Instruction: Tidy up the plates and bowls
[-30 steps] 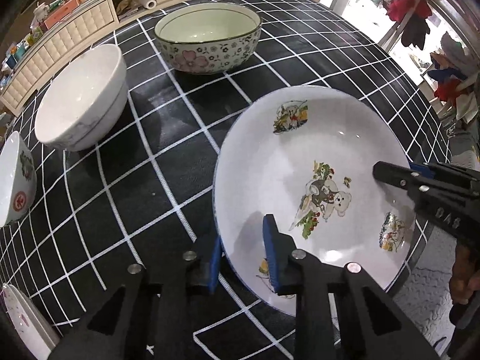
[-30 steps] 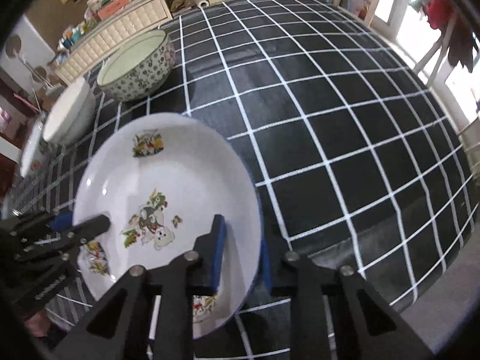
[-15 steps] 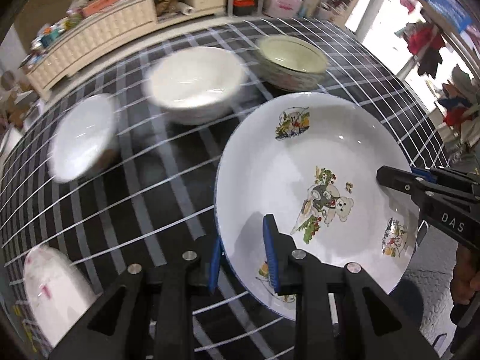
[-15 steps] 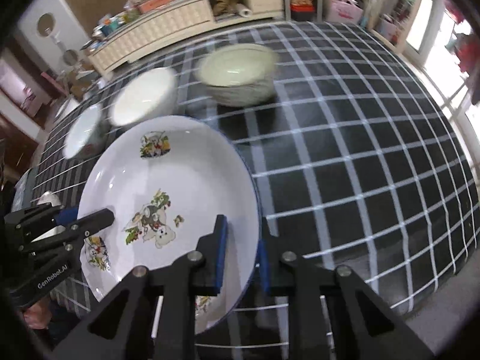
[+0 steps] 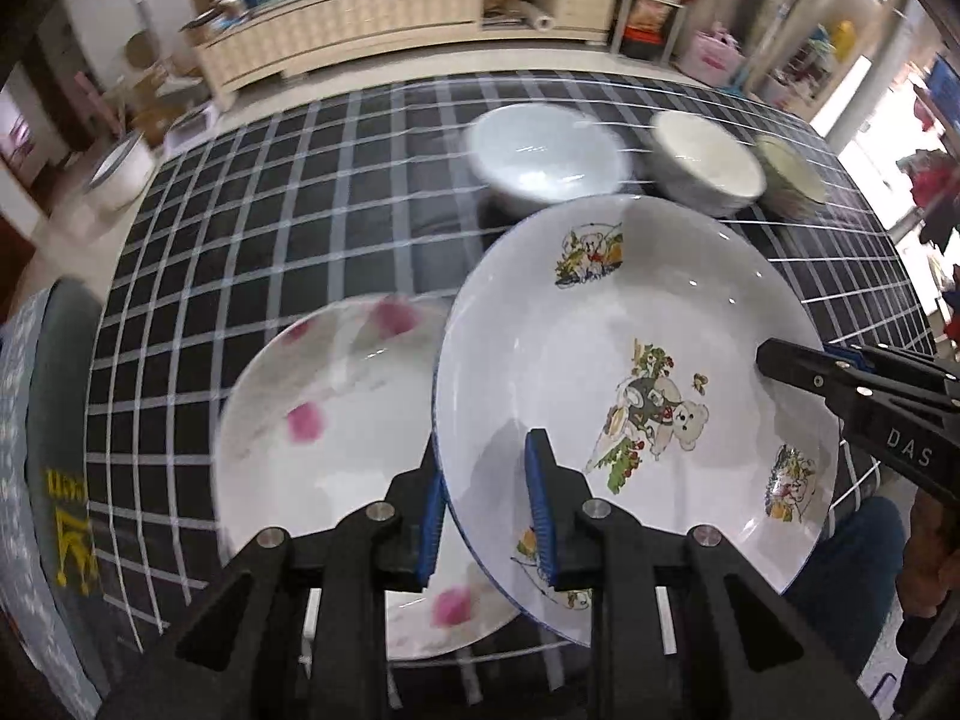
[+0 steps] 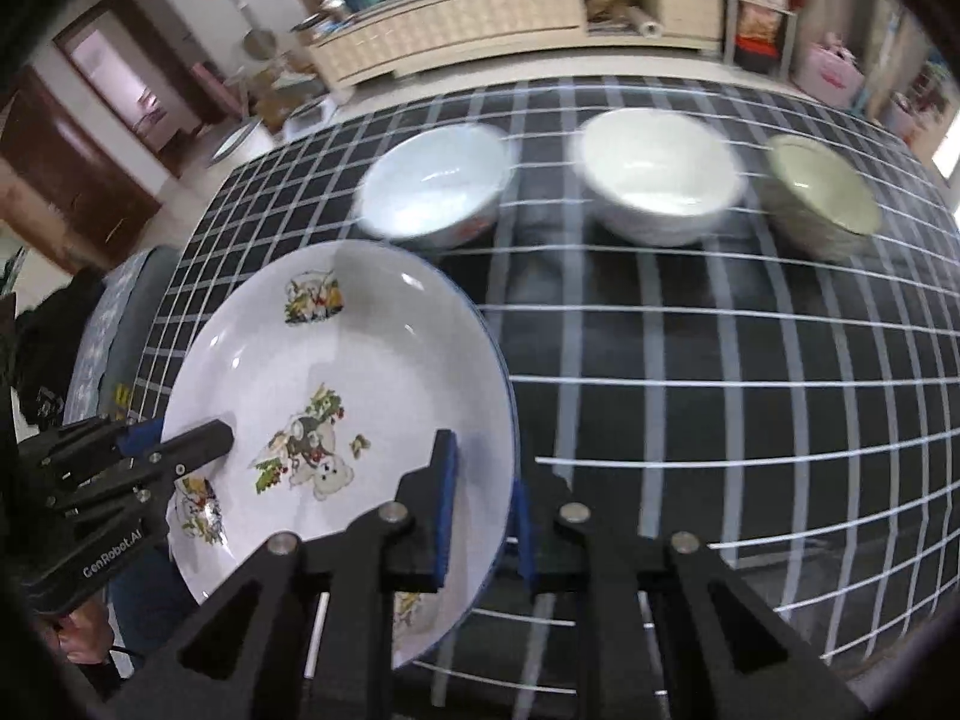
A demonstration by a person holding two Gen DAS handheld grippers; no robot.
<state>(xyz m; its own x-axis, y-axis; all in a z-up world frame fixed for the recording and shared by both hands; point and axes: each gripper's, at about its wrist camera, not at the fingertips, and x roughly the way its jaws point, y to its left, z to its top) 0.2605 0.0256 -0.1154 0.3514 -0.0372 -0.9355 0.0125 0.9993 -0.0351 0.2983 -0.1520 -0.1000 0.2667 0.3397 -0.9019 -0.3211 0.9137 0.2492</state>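
Bear-printed white plate with thin blue rim [image 5: 630,360], lifted and tilted above black tablecloth with white grid lines [image 5: 270,228], pinched at opposite edges by both claws. Left gripper [image 5: 486,510] clamped on near rim, blue pads [image 5: 540,510] on either side of the edge; right gripper [image 6: 480,516] likewise closed on the other rim, one pad inside the plate, one outside. Underneath and partly overlapped in left wrist view: white plate with pink spots [image 5: 312,420], flat on the cloth, blurred. Farther back, in a row: white bowl with red mark [image 6: 432,192], plain white bowl [image 6: 660,174], pale green bowl [image 6: 822,198]. Beyond the table, cream sideboard [image 6: 480,30].
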